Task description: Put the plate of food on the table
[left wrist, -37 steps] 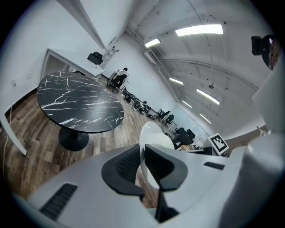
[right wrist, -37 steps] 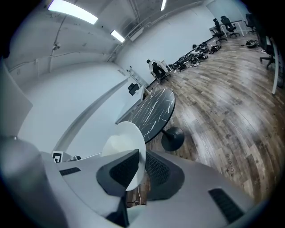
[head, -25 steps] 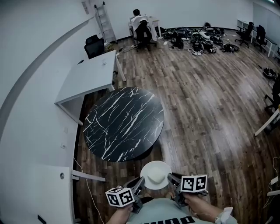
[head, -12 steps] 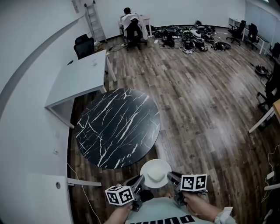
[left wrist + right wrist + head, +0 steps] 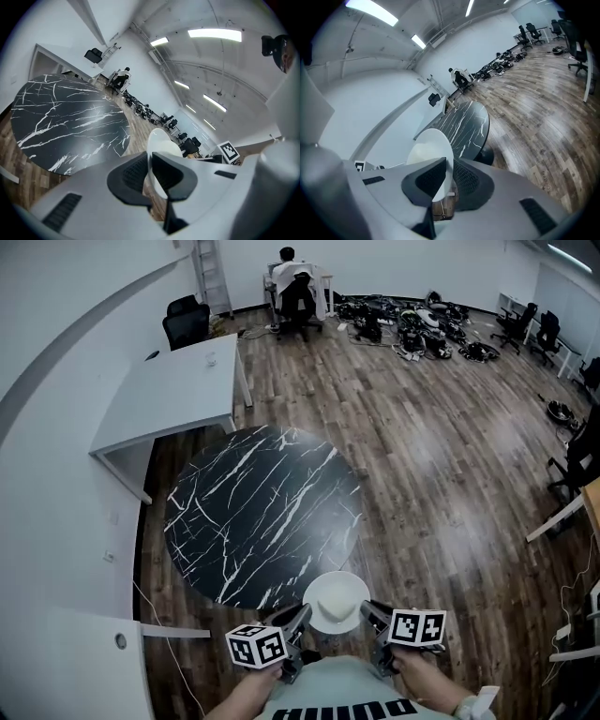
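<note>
A white plate (image 5: 336, 602) with a pale lump of food on it hangs in the air just past the near edge of the round black marble table (image 5: 262, 512). My left gripper (image 5: 302, 617) is shut on the plate's left rim and my right gripper (image 5: 367, 611) is shut on its right rim. In the left gripper view the plate (image 5: 161, 143) stands edge-on between the jaws of the left gripper (image 5: 151, 172), with the table (image 5: 65, 122) beyond. The right gripper view shows the plate (image 5: 429, 147) clamped by the right gripper (image 5: 449, 177), table (image 5: 468, 124) ahead.
A white desk (image 5: 178, 390) stands beyond the round table, with black chairs (image 5: 186, 324) behind it. A person sits at a far desk (image 5: 298, 282). Cables and gear (image 5: 422, 329) litter the wooden floor at the back. A white counter (image 5: 66, 667) lies at my near left.
The view has moved forward: the round table is now closer and the plate's far rim reaches its near edge. Both grippers keep hold of the plate.
</note>
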Tool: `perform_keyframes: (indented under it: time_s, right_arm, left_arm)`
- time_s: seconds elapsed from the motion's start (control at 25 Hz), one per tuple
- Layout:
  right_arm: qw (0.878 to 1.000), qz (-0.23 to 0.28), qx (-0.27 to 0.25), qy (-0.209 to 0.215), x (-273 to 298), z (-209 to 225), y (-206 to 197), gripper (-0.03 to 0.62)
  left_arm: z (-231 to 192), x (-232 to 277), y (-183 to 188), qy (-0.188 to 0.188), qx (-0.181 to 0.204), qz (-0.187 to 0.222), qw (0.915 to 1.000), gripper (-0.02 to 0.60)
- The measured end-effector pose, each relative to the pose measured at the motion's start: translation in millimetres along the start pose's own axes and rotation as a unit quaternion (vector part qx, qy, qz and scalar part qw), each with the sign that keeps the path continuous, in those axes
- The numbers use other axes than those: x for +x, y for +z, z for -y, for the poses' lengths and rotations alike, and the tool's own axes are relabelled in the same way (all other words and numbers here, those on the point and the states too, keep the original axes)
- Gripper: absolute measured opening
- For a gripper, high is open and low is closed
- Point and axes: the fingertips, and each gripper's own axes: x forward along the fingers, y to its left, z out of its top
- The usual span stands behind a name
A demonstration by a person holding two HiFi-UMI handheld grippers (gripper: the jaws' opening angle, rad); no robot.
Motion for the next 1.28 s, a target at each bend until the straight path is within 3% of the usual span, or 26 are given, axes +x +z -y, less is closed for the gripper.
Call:
perform_keyframes:
  time_s: [0.28, 0.64, 0.96, 1.28]
  right_arm:
    - [1.0, 0.006, -0.014, -0.011, 41.4, -40.2, 12.3, 0.051]
    - [0.999, -0.01, -0.046, -0.021, 81.0, -77.5, 15.0, 0.051]
    - [0.997, -0.033, -0.073, -0.011, 109.5, -89.2, 24.1, 0.052]
    - [0.994, -0.068, -0.081, 0.004, 144.1, -77.2, 43.3, 0.052]
  left_arm:
    - [-35.4, -20.6, 42.4, -0.018, 0.001, 0.008, 0.9998, 0.034]
    - [-73.8, -45.7, 65.5, -0.022, -0.019, 0.035, 0.999, 0.034]
    - [-95.2, -51.6, 77.1, -0.003, -0.038, 0.062, 0.9973, 0.034]
    - [-118.5, -31.2, 88.6, 0.038, -0.051, 0.069, 0.9956, 0.035]
